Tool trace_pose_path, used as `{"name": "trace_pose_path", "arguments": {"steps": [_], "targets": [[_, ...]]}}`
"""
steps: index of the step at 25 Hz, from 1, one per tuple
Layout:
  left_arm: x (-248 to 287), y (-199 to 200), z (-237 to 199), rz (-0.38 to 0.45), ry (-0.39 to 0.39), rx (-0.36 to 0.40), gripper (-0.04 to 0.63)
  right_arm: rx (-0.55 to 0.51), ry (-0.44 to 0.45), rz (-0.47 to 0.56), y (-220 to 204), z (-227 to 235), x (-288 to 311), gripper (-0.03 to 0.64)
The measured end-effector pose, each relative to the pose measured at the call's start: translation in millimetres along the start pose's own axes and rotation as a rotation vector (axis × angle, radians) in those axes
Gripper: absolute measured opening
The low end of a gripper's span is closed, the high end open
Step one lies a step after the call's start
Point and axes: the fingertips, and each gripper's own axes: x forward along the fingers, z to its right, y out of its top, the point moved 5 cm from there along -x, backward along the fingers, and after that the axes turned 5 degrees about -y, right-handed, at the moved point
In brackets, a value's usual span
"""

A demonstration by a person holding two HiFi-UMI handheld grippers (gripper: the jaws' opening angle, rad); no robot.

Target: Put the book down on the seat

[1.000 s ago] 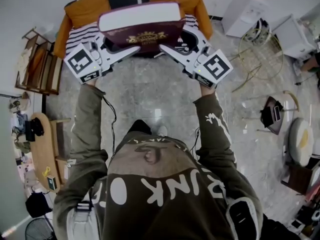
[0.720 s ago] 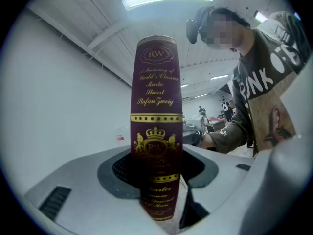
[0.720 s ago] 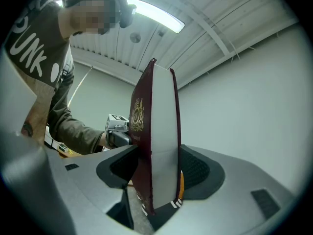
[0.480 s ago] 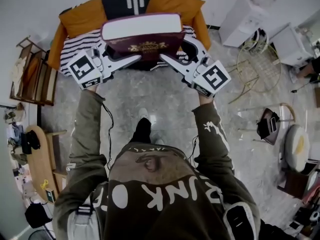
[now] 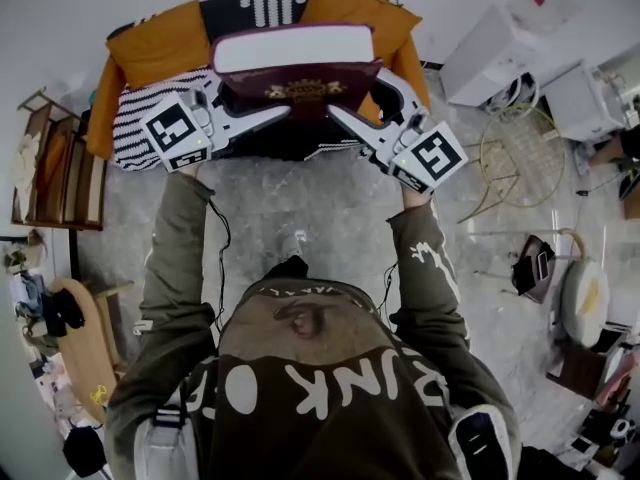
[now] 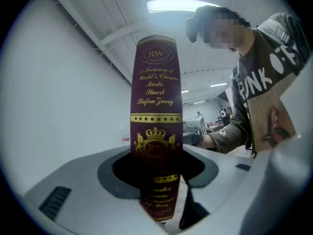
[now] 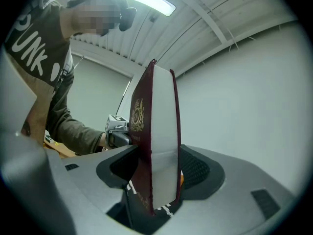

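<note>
Forward over the seat (image 5: 140, 138) is where the book (image 5: 295, 68) has gone since a second ago. Then it hung level with the seat's front edge; now it sits between the two orange cushions (image 5: 160, 48), above the striped cover. Whether it touches the fabric cannot be told from above.

The left gripper (image 5: 238, 103) and right gripper (image 5: 365, 98) clamp it from either end, the white page block uppermost (towards the wall) and the maroon cover with its gold crest facing the person.

Only the left gripper view shows the spine, with gilt lettering and a crown, standing upright between jaws closed against it. Only the right gripper view shows the fore-edge, white pages between the two boards, with jaws pressed to both covers. Both views look up at a ribbed ceiling (image 7: 205, 23) with a strip light (image 6: 181, 5), which the head view lacks.

A wooden shelf (image 5: 55, 178) stands left of the seat, a white cabinet (image 5: 490, 53) to its right, and a gold wire stand (image 5: 510, 158) on the marble floor (image 5: 310, 198). From above, book and grippers hide the seat's middle.
</note>
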Motion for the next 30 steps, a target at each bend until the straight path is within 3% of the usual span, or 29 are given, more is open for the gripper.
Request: {"name": "trace_pose_path", "arguments": {"steps": [6, 15, 24, 30], "targets": [[-17, -8, -56, 0.006, -0.014, -0.002, 0.224, -0.004, -0.012, -0.008, -6, 29, 49, 0.255], [-15, -35, -105, 0.004, -0.006, -0.037, 0.224, 0.022, 0.000, -0.021, -32, 67, 83, 0.255], [0, -109, -165, -0.045, 0.021, -0.121, 0.224, 0.113, 0.032, -0.031, -113, 119, 117, 0.255], [25, -161, -211, -0.065, 0.024, -0.223, 0.224, 0.202, 0.051, -0.082, -166, 167, 133, 0.255]]}}
